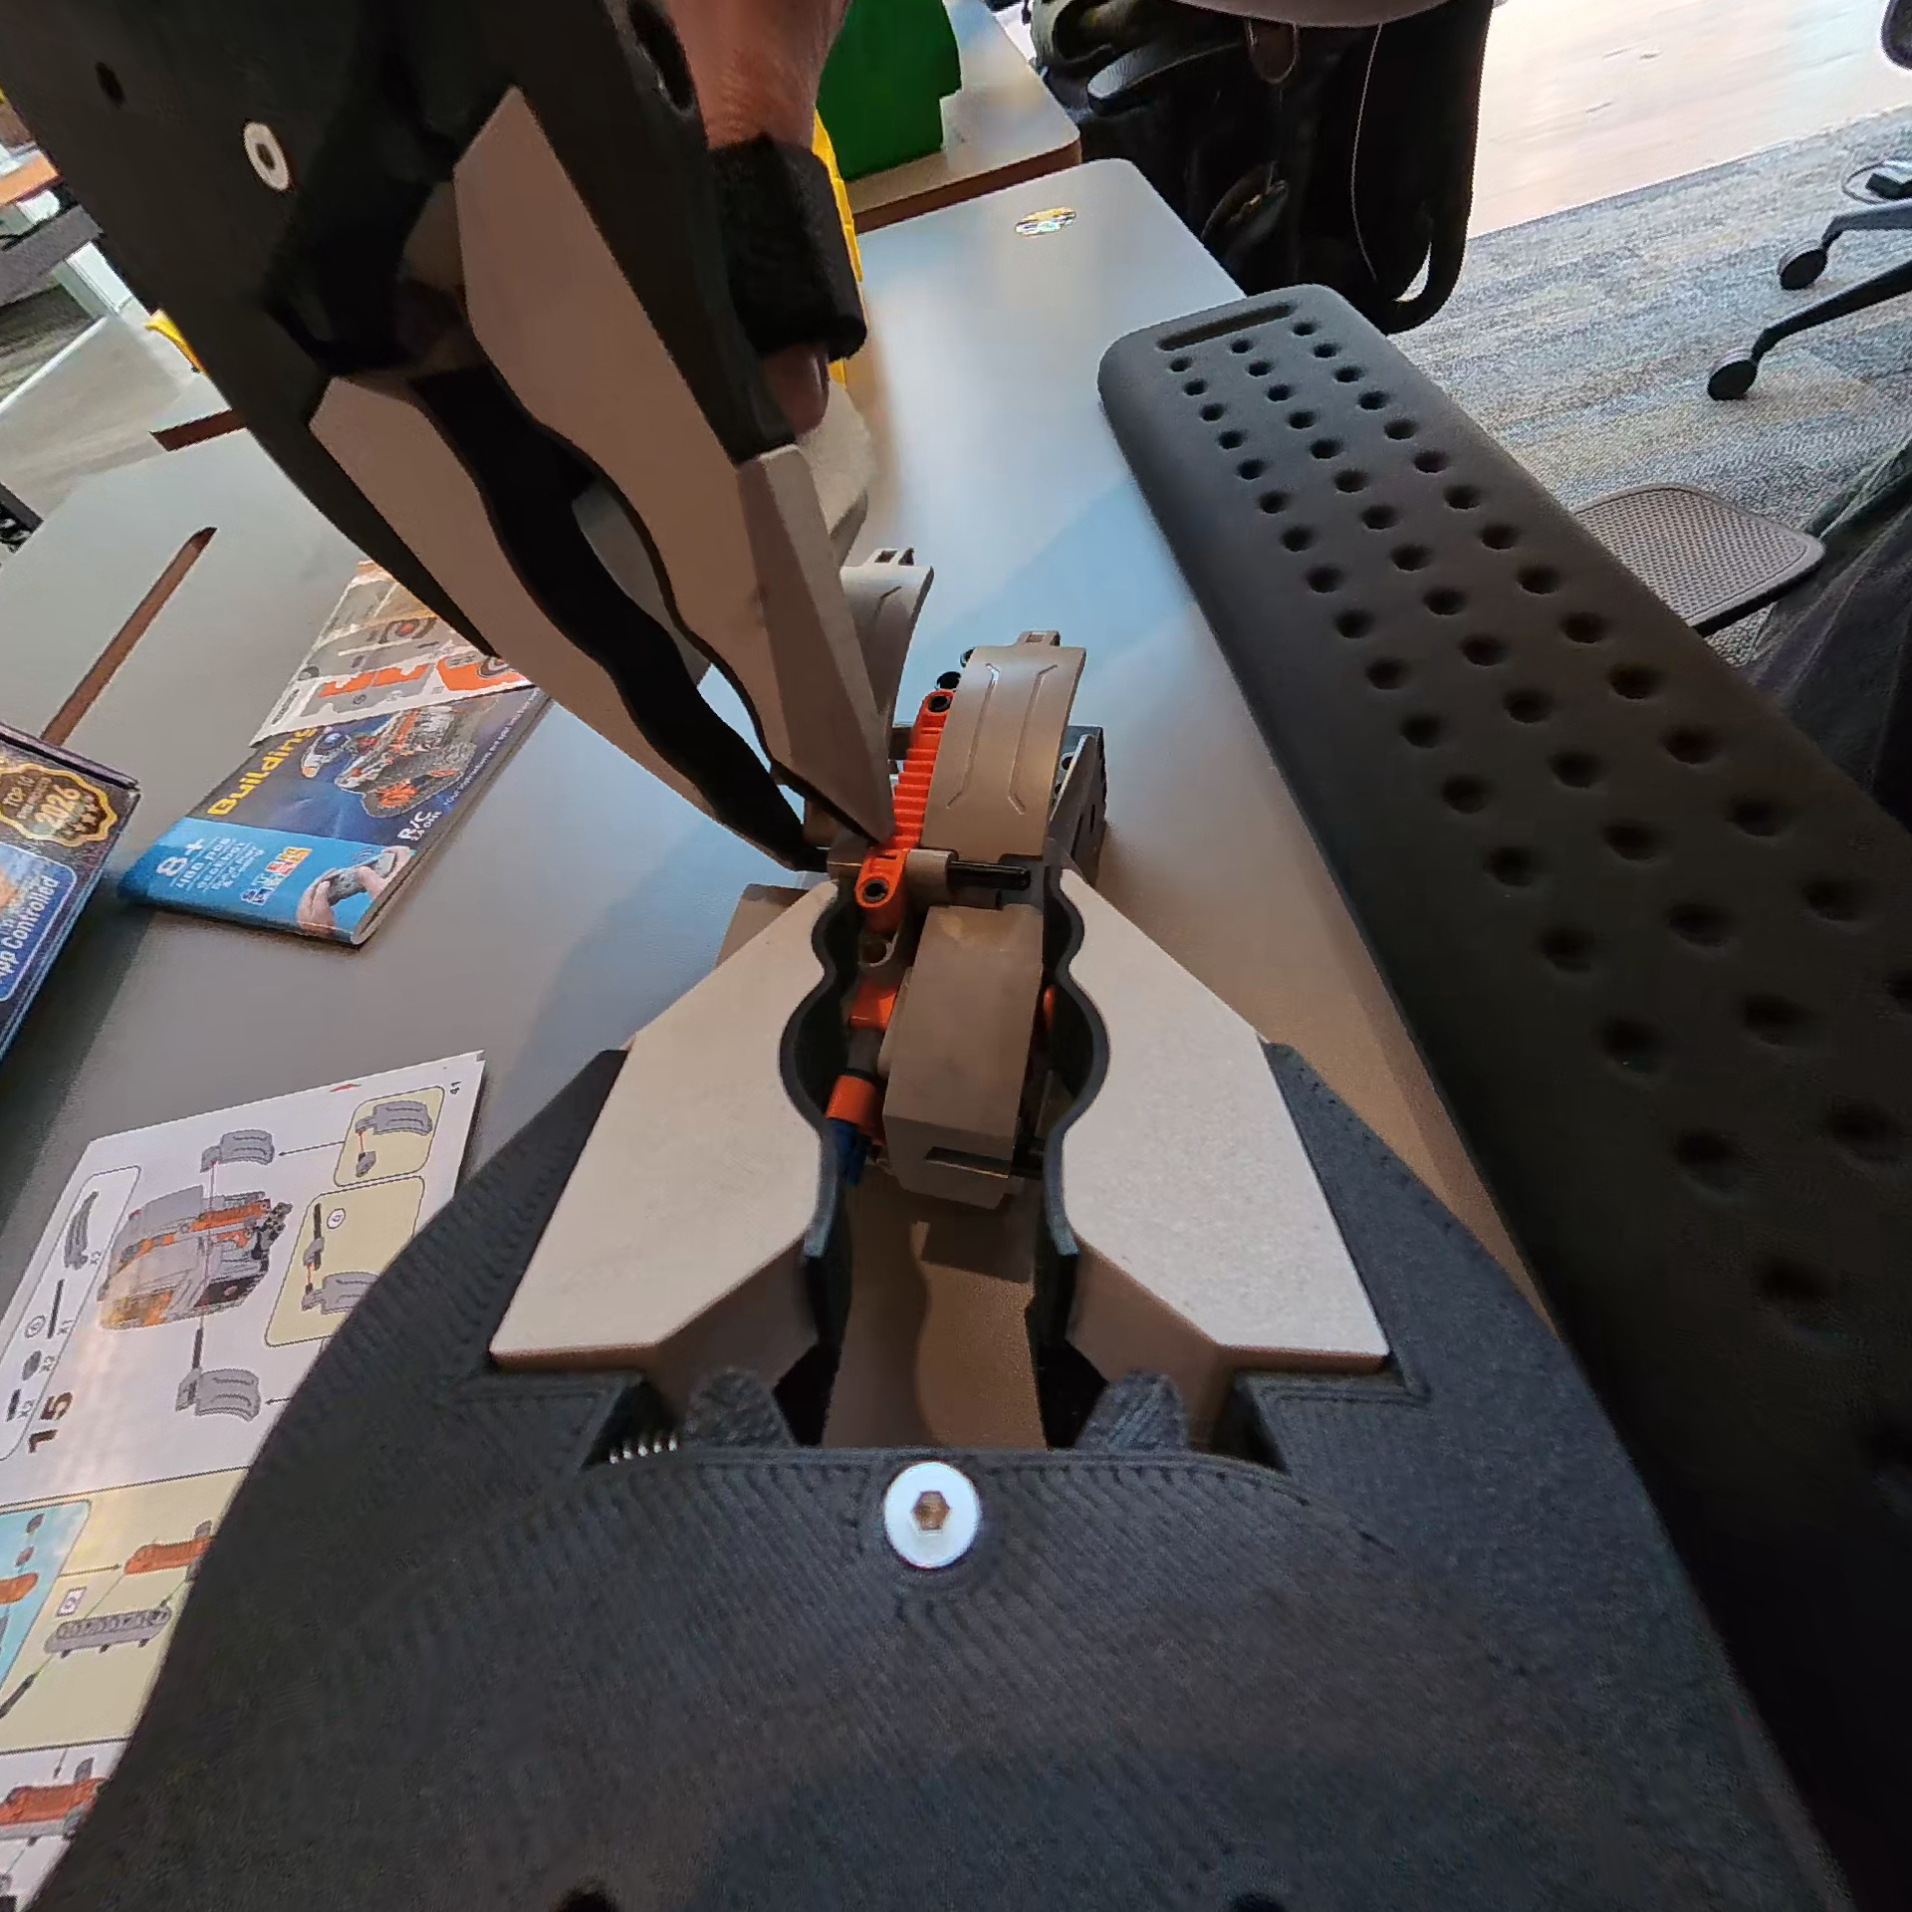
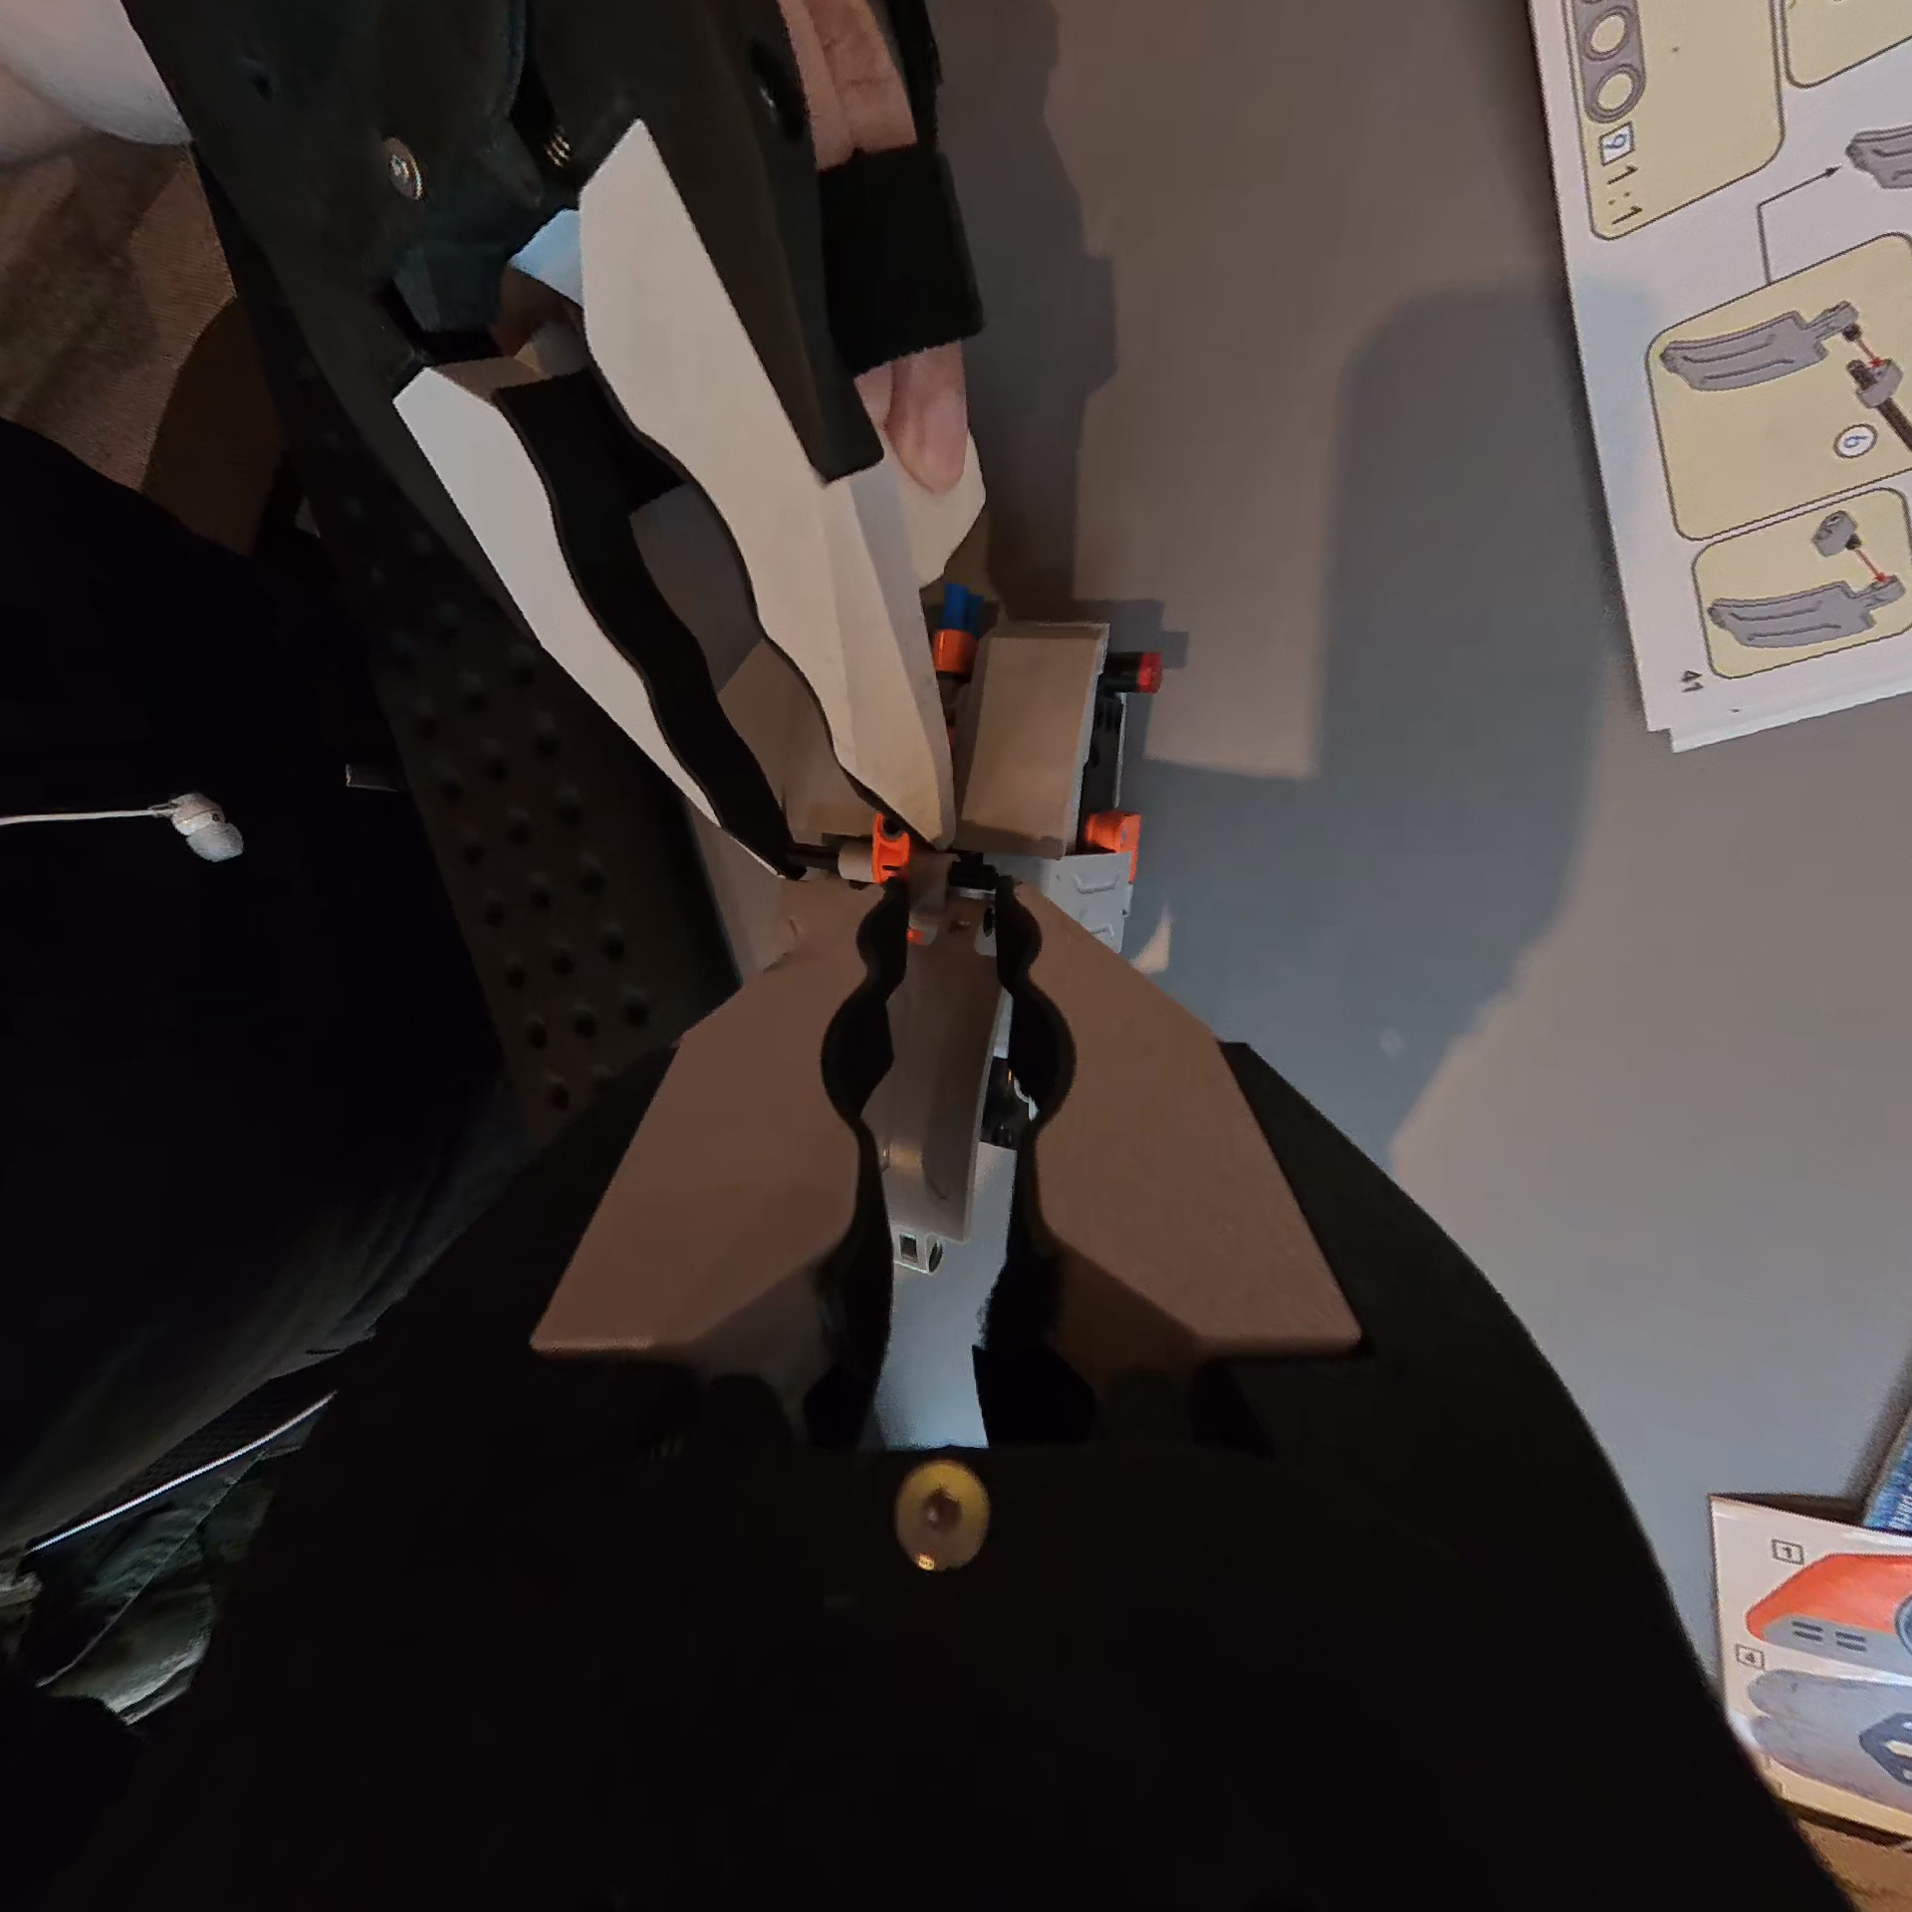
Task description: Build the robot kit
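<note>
Between our two tools sits a grey and orange brick-built assembly (image 1: 957, 973), a cluster of curved grey panels with an orange toothed strip (image 1: 916, 771) and a short black axle (image 1: 988, 872) sticking out sideways. The left gripper (image 1: 947, 1035) is clenched around the near end of this assembly, its two tan fingers pressing on either side of a grey curved panel. The right gripper (image 1: 854, 833) comes in from above and ahead of the left one, its fingers drawn to a fine point right at the orange connector beside the axle; we cannot tell whether it pinches a small part there or only touches it. From its own camera, the right gripper (image 2: 947, 916) has the assembly (image 2: 1029, 745) just past its tips, and the left gripper (image 2: 910, 817) reaches in from the upper left, with a person's fingertip (image 2: 926, 424) resting on its finger. The assembly stands over a grey table (image 1: 983, 414). To the left of the left gripper lie an open instruction sheet (image 1: 238, 1221) and a blue booklet (image 1: 341, 817); to its right runs a black perforated chair armrest (image 1: 1500, 724).
</note>
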Action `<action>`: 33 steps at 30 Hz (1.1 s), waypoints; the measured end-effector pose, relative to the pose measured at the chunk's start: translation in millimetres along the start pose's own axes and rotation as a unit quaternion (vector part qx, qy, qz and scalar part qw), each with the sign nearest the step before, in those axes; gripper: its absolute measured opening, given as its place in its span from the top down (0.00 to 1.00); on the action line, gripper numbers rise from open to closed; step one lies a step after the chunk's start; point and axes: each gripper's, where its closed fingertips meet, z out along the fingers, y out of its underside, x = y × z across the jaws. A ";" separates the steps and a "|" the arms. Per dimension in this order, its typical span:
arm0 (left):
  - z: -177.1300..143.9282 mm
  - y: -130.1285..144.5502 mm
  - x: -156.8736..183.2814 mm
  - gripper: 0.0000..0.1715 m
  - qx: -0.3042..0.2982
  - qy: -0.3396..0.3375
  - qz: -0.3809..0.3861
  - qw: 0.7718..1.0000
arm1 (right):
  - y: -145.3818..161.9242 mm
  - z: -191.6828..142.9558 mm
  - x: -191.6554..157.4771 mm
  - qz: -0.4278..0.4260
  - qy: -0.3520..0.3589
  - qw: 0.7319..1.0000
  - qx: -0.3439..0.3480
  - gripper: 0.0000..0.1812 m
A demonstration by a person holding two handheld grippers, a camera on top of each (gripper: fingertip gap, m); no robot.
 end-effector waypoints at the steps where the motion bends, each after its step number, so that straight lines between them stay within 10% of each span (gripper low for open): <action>1: 0.1 0.0 0.1 0.80 -0.001 -0.001 0.001 1.000 | 0.2 0.0 -0.1 -0.003 0.004 1.000 -0.002 0.92; 33: 2.3 -3.7 1.2 0.81 0.015 -0.006 -0.018 1.000 | 3.0 -1.7 -1.4 -0.003 0.028 0.999 0.042 0.92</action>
